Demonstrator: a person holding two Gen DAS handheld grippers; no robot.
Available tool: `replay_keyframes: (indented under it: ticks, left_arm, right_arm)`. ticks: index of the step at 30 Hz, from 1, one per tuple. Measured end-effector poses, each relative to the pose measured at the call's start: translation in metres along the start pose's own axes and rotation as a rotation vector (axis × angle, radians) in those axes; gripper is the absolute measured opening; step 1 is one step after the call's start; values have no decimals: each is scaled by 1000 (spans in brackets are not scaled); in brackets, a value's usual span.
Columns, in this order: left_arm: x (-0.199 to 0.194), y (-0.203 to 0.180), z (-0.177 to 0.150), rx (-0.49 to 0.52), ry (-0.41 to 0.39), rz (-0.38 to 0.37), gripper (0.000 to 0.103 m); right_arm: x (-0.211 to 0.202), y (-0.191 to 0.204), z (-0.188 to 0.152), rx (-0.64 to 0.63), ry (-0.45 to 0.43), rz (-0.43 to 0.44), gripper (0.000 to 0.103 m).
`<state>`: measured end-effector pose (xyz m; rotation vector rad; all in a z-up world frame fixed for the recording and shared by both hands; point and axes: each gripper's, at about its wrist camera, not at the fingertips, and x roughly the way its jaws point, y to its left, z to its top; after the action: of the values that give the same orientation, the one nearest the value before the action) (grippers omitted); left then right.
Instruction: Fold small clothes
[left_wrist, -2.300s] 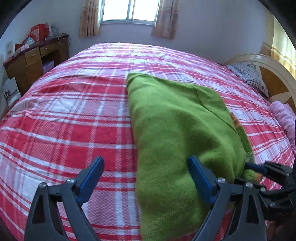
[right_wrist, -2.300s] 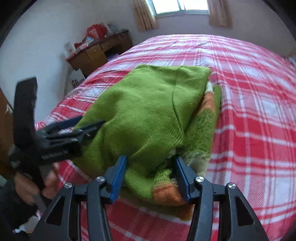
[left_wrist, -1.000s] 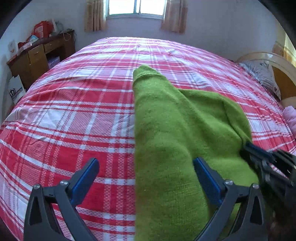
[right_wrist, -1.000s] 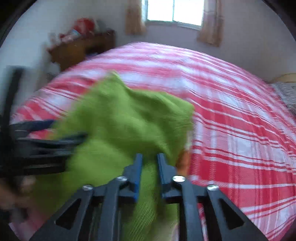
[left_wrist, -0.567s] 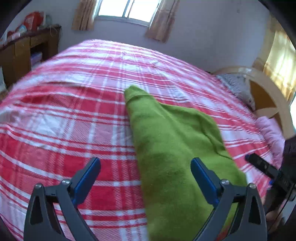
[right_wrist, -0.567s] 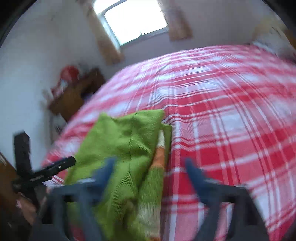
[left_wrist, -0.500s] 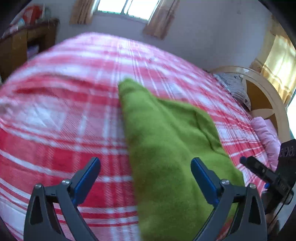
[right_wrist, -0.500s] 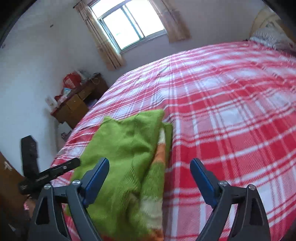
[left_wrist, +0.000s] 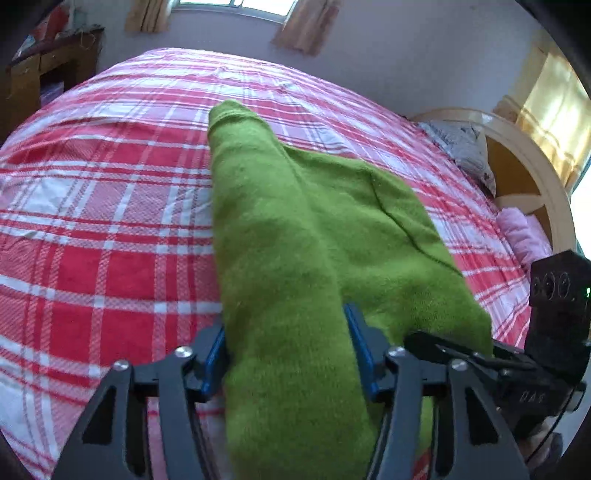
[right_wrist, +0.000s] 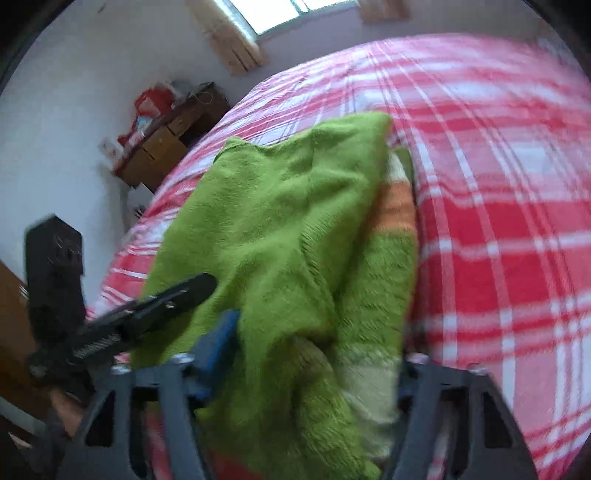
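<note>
Nearest to me, my left gripper (left_wrist: 286, 354) has just been closing its jaws, and the blue pads now pinch a long ridge of the fuzzy green knitted garment (left_wrist: 314, 229) between them, where half a second ago they stood spread wide with the cloth lying loose between. My right gripper (right_wrist: 317, 354) has likewise just been closing its jaws after springing open from its earlier tight pinch; its view is blurred, but the near end of the garment, with its orange and cream striped band (right_wrist: 397, 210), fills the gap between the pads and seems to be squeezed there.

In the left view, the right gripper's black body sits at four o'clock, just beside the garment's near right corner. The garment itself lies on the red and white plaid bedsheet (left_wrist: 110, 221), running from six o'clock up towards twelve, already doubled lengthwise.

I judge that both near corners are now taken up, ready to carry this end over to the far one.

Farther off, a wooden chest of drawers (right_wrist: 170, 140) stands at ten o'clock in the right view.
</note>
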<state>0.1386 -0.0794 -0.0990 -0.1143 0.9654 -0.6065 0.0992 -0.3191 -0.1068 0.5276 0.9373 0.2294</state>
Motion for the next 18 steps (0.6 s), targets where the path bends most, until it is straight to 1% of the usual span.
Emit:
replay_keyframes:
  ticks: [2, 4, 7, 9, 10, 12, 13, 14, 15, 18]
  left_arm:
    - [-9, -3, -7, -9, 28, -13, 52]
    - [-22, -8, -23, 8, 57, -15, 52]
    - [-43, -5, -48, 2, 111, -40, 52]
    - [-63, 0, -73, -12, 149, -70, 52]
    - [-74, 0, -90, -4, 162, -74, 52]
    - [-86, -5, -109, 29, 170, -66, 54]
    - [-90, -6, -116, 41, 173, -60, 57]
    - [-94, -7, -121, 48, 172, -50, 59]
    - [-97, -7, -121, 55, 164, -41, 62]
    - [-101, -7, -104, 71, 128, -10, 67]
  right_arm:
    - [-6, 3, -12, 11, 18, 22, 45]
    - [-16, 8, -30, 15, 39, 38, 44]
    - [-36, 16, -66, 8, 94, 92, 44]
    - [-52, 26, -96, -33, 138, 116, 44]
    - [-58, 30, -108, -49, 155, 122, 44]
    - [-68, 37, -133, -78, 187, 128, 44]
    - [-72, 42, -143, -97, 192, 121, 46]
    - [-75, 45, -149, -116, 188, 105, 49]
    - [-80, 50, -154, -142, 163, 56, 53]
    - [-94, 56, -147, -146, 71, -2, 58]
